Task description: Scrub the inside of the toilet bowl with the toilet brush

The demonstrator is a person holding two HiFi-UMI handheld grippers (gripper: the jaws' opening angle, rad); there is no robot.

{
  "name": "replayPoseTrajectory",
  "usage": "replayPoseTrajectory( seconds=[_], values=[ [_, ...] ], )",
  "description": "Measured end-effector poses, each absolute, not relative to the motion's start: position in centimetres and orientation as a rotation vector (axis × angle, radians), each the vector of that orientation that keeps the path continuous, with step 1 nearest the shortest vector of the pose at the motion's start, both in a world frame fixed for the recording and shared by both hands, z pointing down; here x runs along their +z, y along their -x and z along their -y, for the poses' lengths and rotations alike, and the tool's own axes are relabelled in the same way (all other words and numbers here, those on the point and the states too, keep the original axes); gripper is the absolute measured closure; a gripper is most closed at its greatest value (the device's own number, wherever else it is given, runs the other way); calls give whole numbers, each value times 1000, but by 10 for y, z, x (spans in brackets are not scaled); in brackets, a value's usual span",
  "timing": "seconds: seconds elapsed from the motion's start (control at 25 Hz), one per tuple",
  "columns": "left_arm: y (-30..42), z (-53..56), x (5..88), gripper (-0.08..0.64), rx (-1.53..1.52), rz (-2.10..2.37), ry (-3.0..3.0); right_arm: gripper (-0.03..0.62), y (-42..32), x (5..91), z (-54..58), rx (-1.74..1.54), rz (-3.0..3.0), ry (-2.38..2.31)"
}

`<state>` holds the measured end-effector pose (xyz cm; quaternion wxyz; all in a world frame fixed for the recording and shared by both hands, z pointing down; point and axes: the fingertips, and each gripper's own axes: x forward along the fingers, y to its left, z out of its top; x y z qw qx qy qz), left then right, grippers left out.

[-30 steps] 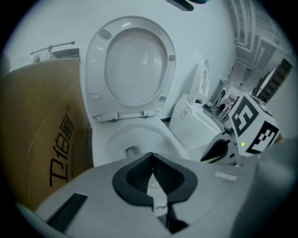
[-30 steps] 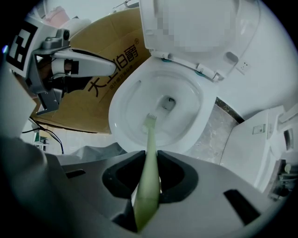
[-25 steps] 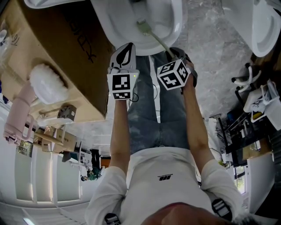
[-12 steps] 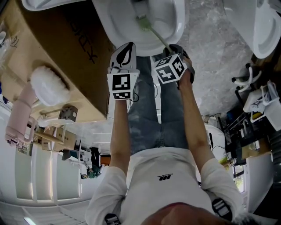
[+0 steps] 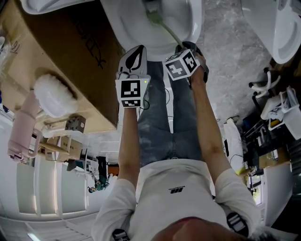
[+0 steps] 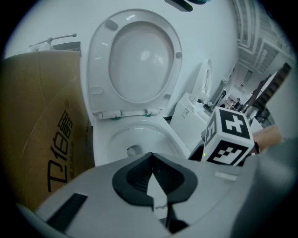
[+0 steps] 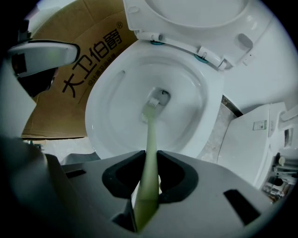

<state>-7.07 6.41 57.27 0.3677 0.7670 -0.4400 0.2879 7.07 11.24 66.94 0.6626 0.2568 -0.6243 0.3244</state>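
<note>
Now | cardboard box (image 7: 84,60) beside toilet bowl (image 7: 114,109) | right gripper (image 7: 148,163) clamps toilet brush (image 7: 151,137)

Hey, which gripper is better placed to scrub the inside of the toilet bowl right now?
The right gripper: its jaws are shut on the toilet brush, whose head is down at the bottom of the toilet bowl. The left gripper is shut and empty.

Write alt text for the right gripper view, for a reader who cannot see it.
The right claw grips the pale green handle of a toilet brush, whose head sits at the bottom of a white toilet bowl. The lid stands raised behind the bowl, and a brown cardboard box shows at the picture's left.
</note>
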Motion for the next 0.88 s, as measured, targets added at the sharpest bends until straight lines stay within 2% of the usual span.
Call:
replayPoseTrajectory(
  seconds=[0.88],
  values=[
    [78,-63,584,550,720,1097,-1974,518,-51,715,-55,702,1375,-594]
  ],
)
